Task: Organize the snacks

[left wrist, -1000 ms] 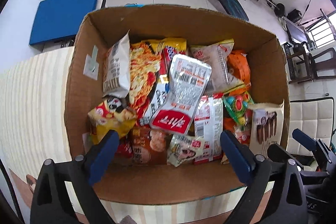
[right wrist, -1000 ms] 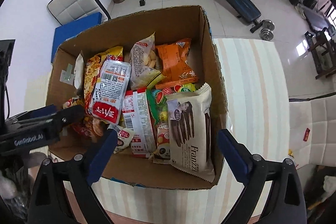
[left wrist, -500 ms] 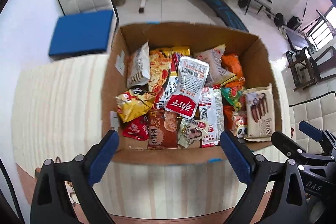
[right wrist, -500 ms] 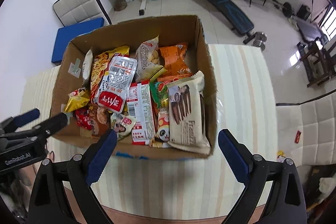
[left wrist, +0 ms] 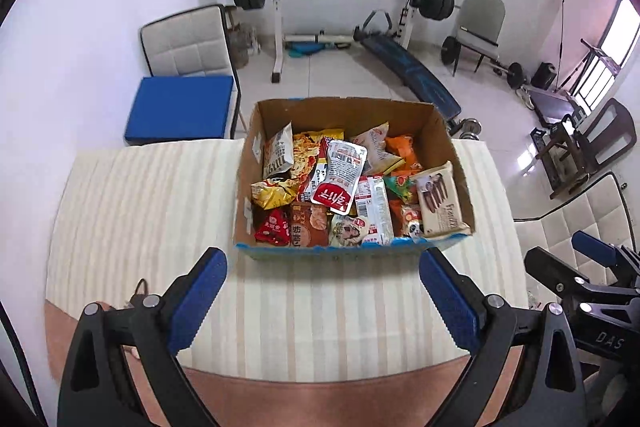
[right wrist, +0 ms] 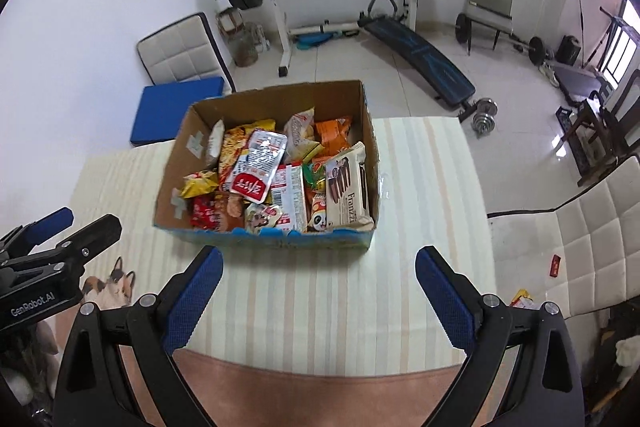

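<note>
The desk (left wrist: 160, 211), under a pale striped cloth, stretches ahead of both tools and carries one thing: an open cardboard box (left wrist: 460, 163) standing straight ahead of the left tool (left wrist: 322, 301) and ahead and slightly left of the right tool (right wrist: 318, 297). The box holds all the snacks in view, packed to near its rim, so nothing lies loose on the cloth; that fits either a finished gathering or a stock waiting to be sorted, and the pictures do not settle which. Largest inside is the beige Franzi wafer pack (right wrist: 348, 187), propped against the wall at the side nearer the right tool, likely because it is too long to lie flat. A silver pouch with a red label (left wrist: 340, 175) rests on top of the heap near the middle. A crumpled yellow bag (left wrist: 272, 191) sits toward the left wall, and a small red packet (left wrist: 274, 229) lies in the near left corner. Both tools are spread wide and hold nothing, poised short of the box
</note>
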{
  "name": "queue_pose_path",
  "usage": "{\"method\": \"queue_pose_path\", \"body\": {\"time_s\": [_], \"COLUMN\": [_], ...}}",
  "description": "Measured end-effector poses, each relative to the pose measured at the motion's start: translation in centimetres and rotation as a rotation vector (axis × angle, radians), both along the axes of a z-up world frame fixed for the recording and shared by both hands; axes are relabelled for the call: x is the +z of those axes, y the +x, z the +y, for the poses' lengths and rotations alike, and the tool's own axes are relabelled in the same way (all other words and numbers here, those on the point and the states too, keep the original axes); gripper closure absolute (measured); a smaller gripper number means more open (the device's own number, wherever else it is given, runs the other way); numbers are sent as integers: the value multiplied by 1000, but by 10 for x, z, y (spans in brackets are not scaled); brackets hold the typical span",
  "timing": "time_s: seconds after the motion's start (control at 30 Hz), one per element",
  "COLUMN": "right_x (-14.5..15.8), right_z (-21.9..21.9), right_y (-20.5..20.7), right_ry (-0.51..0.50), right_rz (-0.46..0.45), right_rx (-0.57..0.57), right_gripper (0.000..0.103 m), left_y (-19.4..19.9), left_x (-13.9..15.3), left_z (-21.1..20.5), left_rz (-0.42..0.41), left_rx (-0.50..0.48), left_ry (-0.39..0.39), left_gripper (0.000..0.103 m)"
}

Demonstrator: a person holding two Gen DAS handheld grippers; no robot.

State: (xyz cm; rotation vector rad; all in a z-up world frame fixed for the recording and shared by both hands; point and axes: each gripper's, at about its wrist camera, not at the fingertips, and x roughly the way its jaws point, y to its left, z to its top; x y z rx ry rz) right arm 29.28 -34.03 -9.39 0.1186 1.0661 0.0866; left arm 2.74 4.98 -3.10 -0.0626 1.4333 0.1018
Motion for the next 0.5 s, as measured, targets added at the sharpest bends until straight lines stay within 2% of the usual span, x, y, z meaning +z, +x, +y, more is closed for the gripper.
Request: {"method": "queue_pose_path", "body": {"time_s": [0.37, 0.5], "right_x": [79, 101], "right_z": [2, 5], "right_y": [-96, -123], "right_ry": [-25, -39], "right_rz": [-140, -173], "right_rx": [24, 36], "right_gripper": [4, 3], "left_y": [-47, -59], "left_x": [81, 101], "left_z": [-14, -17], "left_rz": [-116, -137], "left_rx": [-2, -9], "left_ry": [20, 31], "left_gripper": [4, 4]}}
